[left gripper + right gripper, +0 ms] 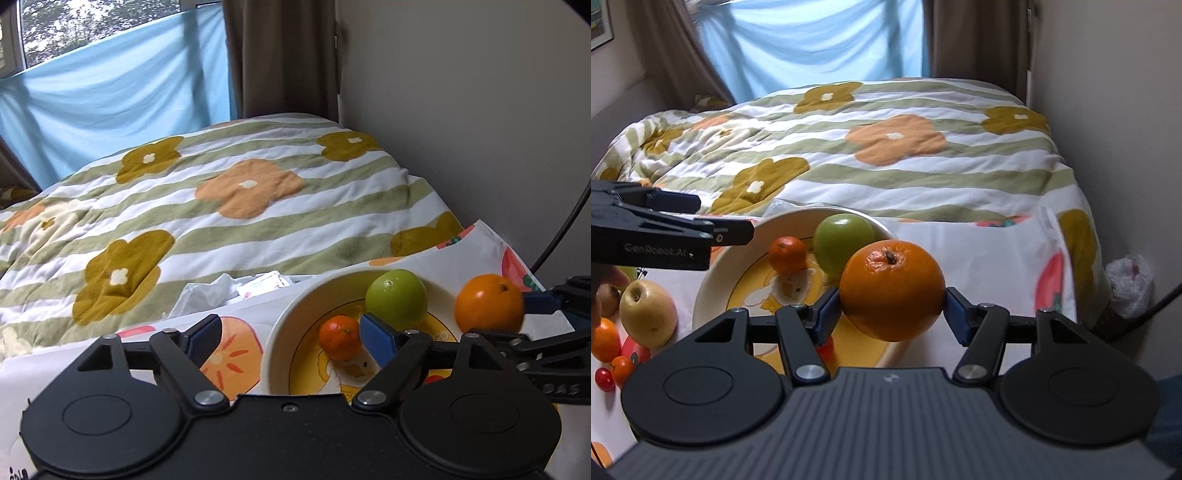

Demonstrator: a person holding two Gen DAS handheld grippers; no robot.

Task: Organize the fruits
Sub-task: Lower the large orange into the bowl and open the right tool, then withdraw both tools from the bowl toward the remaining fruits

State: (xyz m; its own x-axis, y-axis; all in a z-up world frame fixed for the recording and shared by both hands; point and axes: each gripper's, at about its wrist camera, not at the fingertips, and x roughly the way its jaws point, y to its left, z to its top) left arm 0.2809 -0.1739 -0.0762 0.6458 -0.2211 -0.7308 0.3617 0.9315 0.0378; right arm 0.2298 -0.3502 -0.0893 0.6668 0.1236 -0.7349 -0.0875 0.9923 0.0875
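The right gripper (891,312) clamps the large round orange (891,290) just near the cream cartoon-printed bowl (713,280); the left gripper (291,338) hangs open. Released early, it could roll off the rim.

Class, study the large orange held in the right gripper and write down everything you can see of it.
The large orange is round, bright and glossy, with finely dimpled peel and a dark, dried stem stub on top, tilted slightly towards the camera. It looks whole and unbruised. The right gripper is shut on it, one blue pad pressing each side, holding it in the air by the near rim of the cream bowl. Nothing else touches it. The left wrist view shows it right of the bowl.
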